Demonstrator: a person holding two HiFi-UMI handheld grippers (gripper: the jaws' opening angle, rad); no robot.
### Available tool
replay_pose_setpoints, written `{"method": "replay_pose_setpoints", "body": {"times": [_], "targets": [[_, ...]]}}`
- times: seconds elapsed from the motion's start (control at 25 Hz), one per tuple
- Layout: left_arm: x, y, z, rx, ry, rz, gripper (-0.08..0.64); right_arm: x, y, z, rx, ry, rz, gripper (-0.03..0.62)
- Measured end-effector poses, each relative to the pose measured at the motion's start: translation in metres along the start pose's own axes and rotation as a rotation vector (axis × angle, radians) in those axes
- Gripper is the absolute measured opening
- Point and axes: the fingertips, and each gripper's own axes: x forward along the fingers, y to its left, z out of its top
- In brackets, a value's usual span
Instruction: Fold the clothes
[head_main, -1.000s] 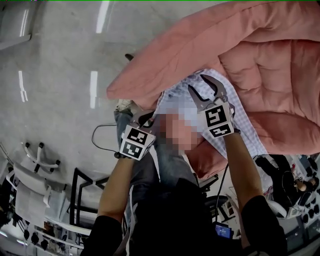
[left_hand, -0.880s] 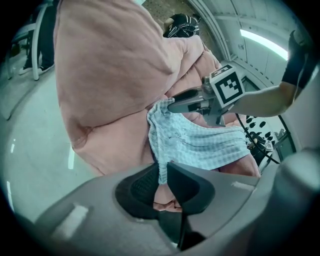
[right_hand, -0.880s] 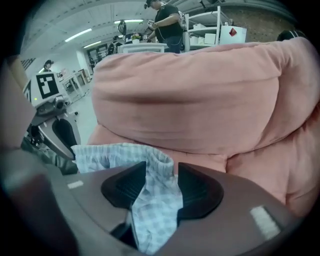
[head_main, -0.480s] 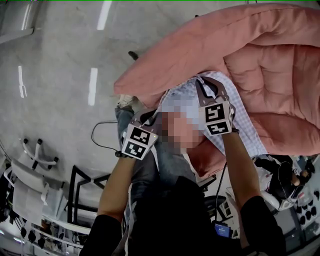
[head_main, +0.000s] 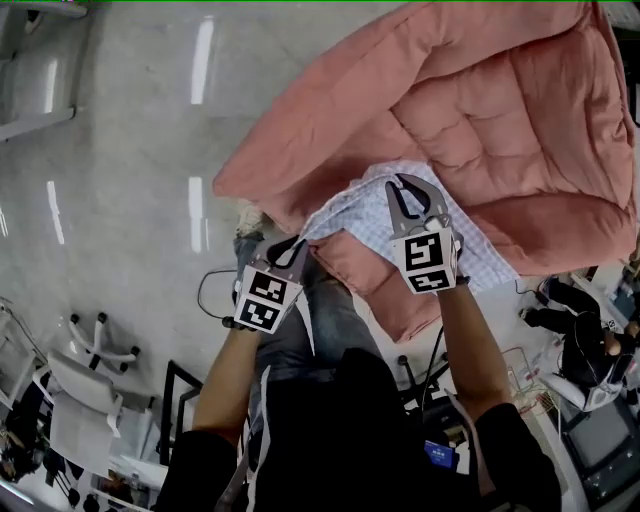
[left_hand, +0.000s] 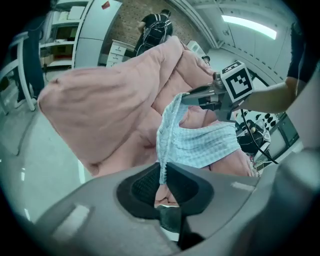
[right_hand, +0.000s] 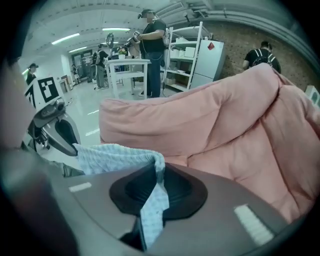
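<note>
Pinching one edge of the checked garment (head_main: 352, 212) between left tool (head_main: 290, 246) and right tool (head_main: 412, 190), both just closed onto cloth, above the front edge of the pink cushion (head_main: 480, 110). Likely to slip from such thin bites if tugged apart. Could also sag, twist, or trail onto the floor (head_main: 120, 150).

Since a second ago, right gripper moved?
Yes: right gripper has lifted away from the pink cushion toward the person; its jaws have just been closing, now pinching the checked cloth.
</note>
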Motion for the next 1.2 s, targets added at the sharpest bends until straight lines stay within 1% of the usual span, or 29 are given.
{"method": "replay_pose_setpoints", "body": {"times": [0.16, 0.28, 0.4, 0.52, 0.64, 0.76, 0.92, 1.08, 1.2], "targets": [[-0.045, -0.016, 0.057, 0.095, -0.027, 0.027, 0.044, -0.056, -0.023, 0.029, 0.068, -0.054, -0.079, 0.046], [-0.08, -0.038, 0.097, 0.16, -0.034, 0.041, 0.043, -0.1, -0.041, 0.052, 0.104, -0.109, -0.112, 0.046], [-0.114, -0.064, 0.131, 0.221, -0.027, 0.06, 0.044, -0.146, -0.056, 0.073, 0.118, -0.163, -0.131, 0.046], [-0.145, -0.074, 0.162, 0.315, -0.013, 0.091, 0.044, -0.18, -0.067, 0.096, 0.121, -0.22, -0.155, 0.046], [-0.177, -0.088, 0.19, 0.389, -0.001, 0.107, 0.044, -0.212, -0.074, 0.118, 0.098, -0.26, -0.173, 0.046], [-0.204, -0.107, 0.208, 0.406, -0.008, 0.107, 0.044, -0.24, -0.082, 0.137, 0.044, -0.302, -0.18, 0.046], [-0.228, -0.128, 0.229, 0.376, -0.043, 0.103, 0.044, -0.261, -0.097, 0.164, -0.028, -0.35, -0.153, 0.046], [-0.246, -0.13, 0.241, 0.366, -0.087, 0.16, 0.044, -0.269, -0.104, 0.198, -0.099, -0.397, -0.12, 0.046], [-0.261, -0.112, 0.24, 0.338, -0.109, 0.216, 0.044, -0.257, -0.094, 0.23, -0.17, -0.411, -0.094, 0.046]]}}
